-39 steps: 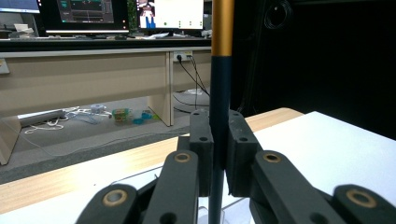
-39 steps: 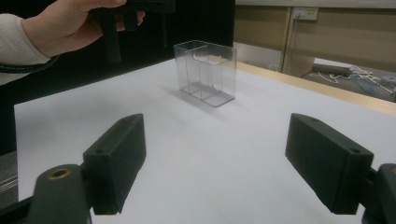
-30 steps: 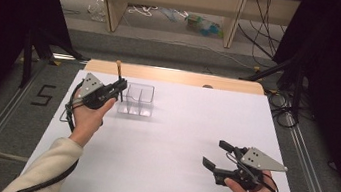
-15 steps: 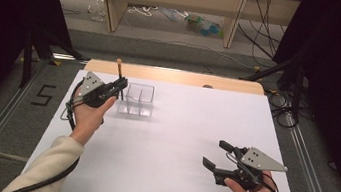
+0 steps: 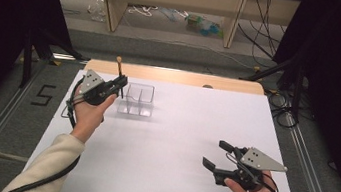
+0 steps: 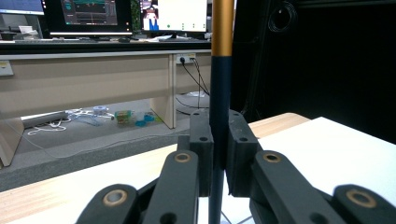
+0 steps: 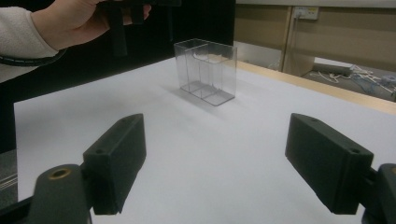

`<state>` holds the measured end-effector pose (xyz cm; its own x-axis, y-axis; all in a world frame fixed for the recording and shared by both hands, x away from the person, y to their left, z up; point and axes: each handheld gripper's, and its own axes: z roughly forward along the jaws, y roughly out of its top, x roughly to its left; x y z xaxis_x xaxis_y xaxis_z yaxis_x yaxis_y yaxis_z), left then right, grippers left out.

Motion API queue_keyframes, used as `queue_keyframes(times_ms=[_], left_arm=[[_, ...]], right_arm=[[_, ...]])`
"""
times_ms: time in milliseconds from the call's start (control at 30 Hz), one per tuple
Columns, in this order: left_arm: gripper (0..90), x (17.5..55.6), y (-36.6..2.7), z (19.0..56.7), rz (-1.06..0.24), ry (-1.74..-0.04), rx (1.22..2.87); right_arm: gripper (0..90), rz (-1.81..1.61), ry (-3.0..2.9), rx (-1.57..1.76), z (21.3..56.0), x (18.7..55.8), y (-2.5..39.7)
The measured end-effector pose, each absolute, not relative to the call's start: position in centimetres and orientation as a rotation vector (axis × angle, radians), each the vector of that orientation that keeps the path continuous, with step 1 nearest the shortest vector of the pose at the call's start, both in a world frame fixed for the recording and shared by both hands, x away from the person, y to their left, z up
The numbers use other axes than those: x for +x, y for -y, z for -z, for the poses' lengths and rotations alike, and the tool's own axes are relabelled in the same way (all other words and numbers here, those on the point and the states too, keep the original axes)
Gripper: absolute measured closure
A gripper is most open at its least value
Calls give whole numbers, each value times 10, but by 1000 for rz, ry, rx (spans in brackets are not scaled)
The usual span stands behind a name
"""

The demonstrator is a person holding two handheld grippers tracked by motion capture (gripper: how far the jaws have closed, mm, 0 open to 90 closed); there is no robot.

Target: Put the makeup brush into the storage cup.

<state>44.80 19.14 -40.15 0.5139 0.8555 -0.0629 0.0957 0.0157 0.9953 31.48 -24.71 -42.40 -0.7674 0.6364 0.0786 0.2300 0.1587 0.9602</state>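
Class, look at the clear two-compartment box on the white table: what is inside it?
Both compartments of the clear box look empty; the table shows through its walls. The left tool holds a dark stick upright beside it, not inside.

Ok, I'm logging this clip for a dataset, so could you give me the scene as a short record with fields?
left tongs: shut on a pen, dark barrel with gold upper part, held upright
right tongs: open, holding nothing, low over the table
container: clear plastic box with a divider, standing on the white table
pen position: beside the box's left side, above the table
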Motion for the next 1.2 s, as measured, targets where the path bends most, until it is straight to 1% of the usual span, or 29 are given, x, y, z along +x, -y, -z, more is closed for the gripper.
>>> queue_keyframes(times_ms=[100, 133, 200, 1200], left_arm=[[832, 449, -191, 401, -726, -883, 1445], [832, 451, -193, 400, -755, -862, 1453], [832, 452, -193, 400, -757, -863, 1452], [832, 462, -190, 399, -766, -854, 1455]], right_arm=[[214, -1639, -2098, 828, 424, 315, 247], [214, -1636, -2095, 828, 424, 315, 247], [213, -1634, -2096, 829, 424, 315, 247], [214, -1653, -2101, 824, 426, 316, 247]])
